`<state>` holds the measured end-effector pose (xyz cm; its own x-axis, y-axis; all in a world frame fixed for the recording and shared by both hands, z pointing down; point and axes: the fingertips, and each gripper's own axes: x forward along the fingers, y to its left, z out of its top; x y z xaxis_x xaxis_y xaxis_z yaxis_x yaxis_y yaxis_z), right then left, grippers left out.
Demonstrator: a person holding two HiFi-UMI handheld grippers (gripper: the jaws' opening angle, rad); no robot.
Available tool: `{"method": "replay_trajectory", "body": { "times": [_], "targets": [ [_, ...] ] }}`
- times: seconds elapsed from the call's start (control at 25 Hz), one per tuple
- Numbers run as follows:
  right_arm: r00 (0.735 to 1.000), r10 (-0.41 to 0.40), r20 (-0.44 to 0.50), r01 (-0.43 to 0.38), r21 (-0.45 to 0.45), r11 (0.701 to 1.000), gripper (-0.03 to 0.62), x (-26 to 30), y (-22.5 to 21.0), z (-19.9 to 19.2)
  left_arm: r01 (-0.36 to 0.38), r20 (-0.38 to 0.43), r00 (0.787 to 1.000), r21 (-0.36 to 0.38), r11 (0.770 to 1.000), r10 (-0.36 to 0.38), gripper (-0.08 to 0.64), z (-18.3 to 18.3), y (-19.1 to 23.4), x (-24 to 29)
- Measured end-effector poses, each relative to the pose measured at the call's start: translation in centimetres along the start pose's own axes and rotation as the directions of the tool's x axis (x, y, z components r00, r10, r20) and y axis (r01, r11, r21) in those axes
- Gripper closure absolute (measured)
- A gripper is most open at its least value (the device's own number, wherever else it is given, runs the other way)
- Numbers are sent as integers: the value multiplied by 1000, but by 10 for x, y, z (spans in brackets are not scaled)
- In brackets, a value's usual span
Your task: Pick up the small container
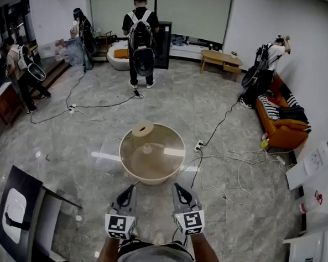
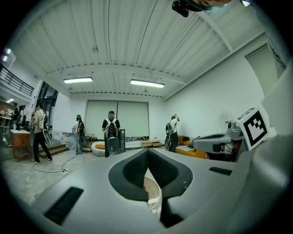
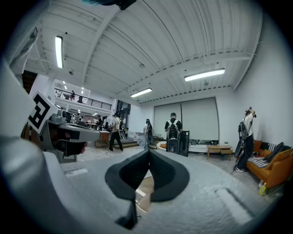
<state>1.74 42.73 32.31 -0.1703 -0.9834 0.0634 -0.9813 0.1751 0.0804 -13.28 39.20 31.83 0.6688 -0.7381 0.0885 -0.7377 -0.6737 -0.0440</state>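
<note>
Near the person's waist, short of the round bench (image 1: pixel 122 155), the left tongs (image 1: pixel 130 187) and right tongs (image 1: pixel 177 185) point level with jaws pressed together and empty, seemingly poised before any reach, while the small container (image 1: pixel 142 128) sits untouched on the bench's far rim, well apart from the 2.

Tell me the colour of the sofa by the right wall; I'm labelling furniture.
The sofa is orange, clearest in the head view.
</note>
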Motion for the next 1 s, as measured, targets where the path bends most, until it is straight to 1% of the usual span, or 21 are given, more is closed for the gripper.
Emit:
{"method": "replay_trajectory", "body": {
  "times": [0.28,0.48,0.68,0.84,1.0],
  "targets": [
    [1000,1,12,-2,2,1000,594,-1,-4,3,4,2,1000,6,1000,-4,543,2,-4,3],
    [1000,-14,15,14,19,1000,592,-4,-13,2,12,0,1000,8,1000,-12,543,2,-10,6],
    [1000,-12,3,12,19,1000,592,-3,-18,-2,17,-11,1000,14,1000,-17,543,1,-13,11],
    [1000,-14,-12,14,16,1000,592,7,-24,-8,27,-23,999,13,1000,-27,543,-5,-12,24],
    [1000,-20,-20,20,19,1000,592,25,-39,-12,38,-36,999,19,999,-37,543,-13,-7,48]
  ]
}}
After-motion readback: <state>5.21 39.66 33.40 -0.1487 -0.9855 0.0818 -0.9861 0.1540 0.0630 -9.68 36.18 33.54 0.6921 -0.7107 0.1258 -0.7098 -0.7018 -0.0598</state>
